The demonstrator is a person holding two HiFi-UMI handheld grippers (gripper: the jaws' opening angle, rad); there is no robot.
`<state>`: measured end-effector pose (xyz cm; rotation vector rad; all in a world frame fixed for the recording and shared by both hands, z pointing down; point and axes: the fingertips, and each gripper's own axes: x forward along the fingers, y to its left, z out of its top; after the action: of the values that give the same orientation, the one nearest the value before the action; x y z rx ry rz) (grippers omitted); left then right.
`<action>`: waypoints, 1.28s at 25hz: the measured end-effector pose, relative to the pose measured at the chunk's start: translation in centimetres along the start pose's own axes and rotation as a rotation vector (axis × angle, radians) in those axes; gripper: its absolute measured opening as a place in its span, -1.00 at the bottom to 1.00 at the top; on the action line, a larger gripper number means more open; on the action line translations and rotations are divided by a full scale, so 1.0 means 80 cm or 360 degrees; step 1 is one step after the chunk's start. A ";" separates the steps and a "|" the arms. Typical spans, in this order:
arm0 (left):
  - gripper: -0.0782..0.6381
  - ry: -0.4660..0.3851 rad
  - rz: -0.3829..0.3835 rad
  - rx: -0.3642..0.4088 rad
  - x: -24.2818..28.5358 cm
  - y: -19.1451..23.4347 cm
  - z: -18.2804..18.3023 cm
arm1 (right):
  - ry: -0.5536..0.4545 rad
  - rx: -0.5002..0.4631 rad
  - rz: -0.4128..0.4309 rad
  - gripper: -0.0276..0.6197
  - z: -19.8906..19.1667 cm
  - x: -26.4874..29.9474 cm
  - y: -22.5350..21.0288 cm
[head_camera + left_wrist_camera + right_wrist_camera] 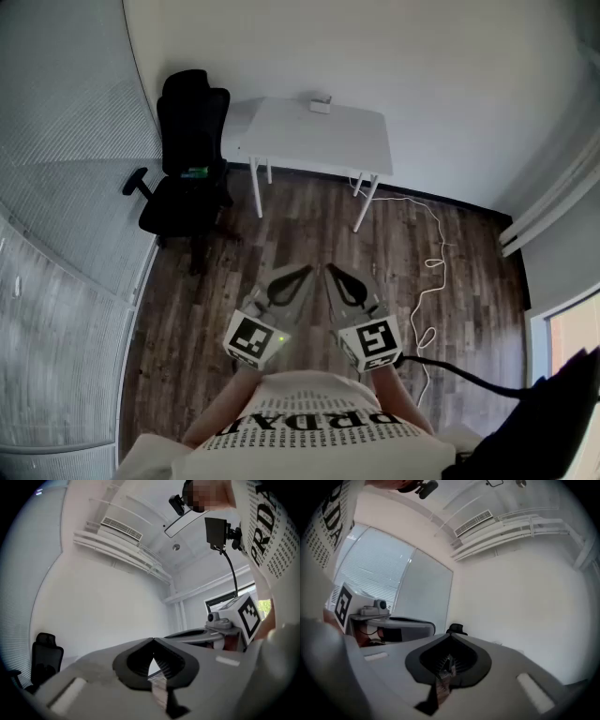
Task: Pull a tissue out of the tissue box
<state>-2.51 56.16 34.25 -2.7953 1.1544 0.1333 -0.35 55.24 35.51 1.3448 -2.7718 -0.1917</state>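
Both tools are held side by side in front of the person, tips angled toward each other and almost meeting. The left gripper [302, 274] has its jaws brought together with nothing between them, and the right gripper [330, 272] is likewise closed and empty. The only candidate for the tissue box [321, 105] is a small pale item at the far edge of the white table [319, 145], too small to confirm. It lies straight ahead and well apart from both tips, roughly on the line between them, so neither hand is judged nearer. Its long axis cannot be read. Wood floor [281, 225] lies between. A black office chair [187, 141] stands just left of the table, off the direct line. A white cable [433, 267] trails over the floor to the right. Reaching the item means approaching and crossing the tabletop from its near edge, with jaws opened first.
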 end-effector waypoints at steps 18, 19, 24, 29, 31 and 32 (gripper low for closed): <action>-0.80 0.0031 -0.0040 0.0020 -0.008 0.001 -0.014 | -0.0002 0.0001 0.0012 -0.89 -0.006 0.003 0.014; -0.80 0.0034 -0.0044 0.0027 -0.010 0.002 -0.016 | 0.0006 0.0003 0.0011 -0.89 -0.007 0.003 0.015; -0.80 0.0039 -0.0055 0.0033 -0.021 0.006 -0.021 | 0.0052 0.0035 0.0003 -0.89 -0.017 0.005 0.023; -0.80 0.0037 -0.0051 -0.0044 -0.034 0.011 -0.020 | 0.0101 0.0062 0.0030 -0.89 -0.024 0.013 0.037; -0.80 0.0051 -0.0066 -0.0035 -0.041 0.012 -0.025 | 0.0113 0.0065 0.0025 -0.89 -0.027 0.015 0.044; -0.80 0.0059 -0.0075 -0.0029 -0.046 0.014 -0.028 | 0.0118 0.0065 0.0024 -0.89 -0.029 0.016 0.049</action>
<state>-5.79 57.62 36.86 -2.8500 1.1000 0.0887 -3.96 56.40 38.30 1.3113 -2.7380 -0.0833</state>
